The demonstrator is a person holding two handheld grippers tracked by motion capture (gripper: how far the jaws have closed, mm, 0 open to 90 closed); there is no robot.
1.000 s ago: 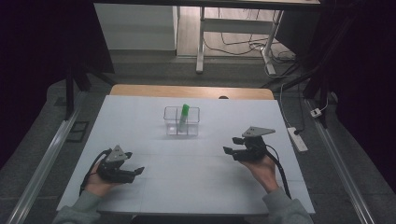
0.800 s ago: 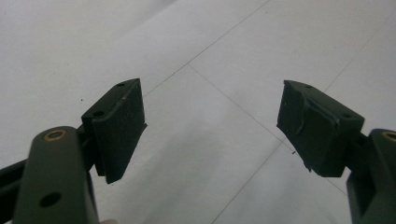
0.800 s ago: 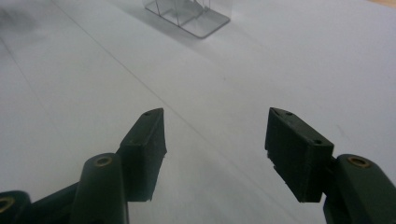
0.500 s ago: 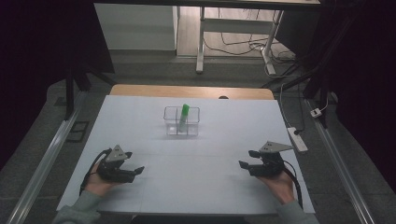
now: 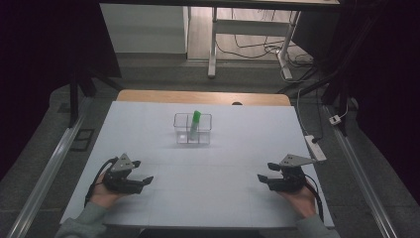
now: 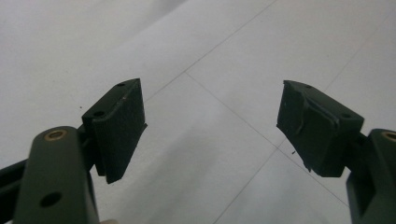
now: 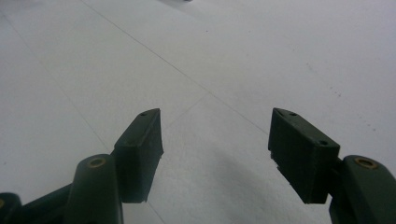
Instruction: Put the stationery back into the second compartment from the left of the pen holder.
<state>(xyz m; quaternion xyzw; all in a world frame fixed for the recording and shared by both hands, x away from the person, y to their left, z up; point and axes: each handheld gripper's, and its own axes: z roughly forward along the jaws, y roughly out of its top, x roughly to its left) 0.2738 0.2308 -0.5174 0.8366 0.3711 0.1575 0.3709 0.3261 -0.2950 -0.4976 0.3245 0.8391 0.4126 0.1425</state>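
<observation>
A clear plastic rack (image 5: 206, 130) stands on the white table top (image 5: 233, 148) at its middle back, and a green tube (image 5: 195, 122) stands upright in it. My left gripper (image 5: 141, 172) rests near the front left, held by a hand, its jaws open over bare table (image 6: 210, 100). At the front right, my right gripper (image 5: 265, 172) sits in the other hand. Its jaws have just been opening and stand apart with nothing between them (image 7: 215, 121). Both grippers point inward and are well short of the rack.
A white power strip (image 5: 315, 147) lies off the table's right edge. A wooden strip (image 5: 203, 97) runs along the far edge. Metal rails (image 5: 47, 173) flank the table on both sides. Cables and a desk frame (image 5: 213, 44) are on the floor beyond.
My right gripper has moved toward the near right corner of the table and come down lower. Its jaws stand a little wider. The left gripper has stayed put.
</observation>
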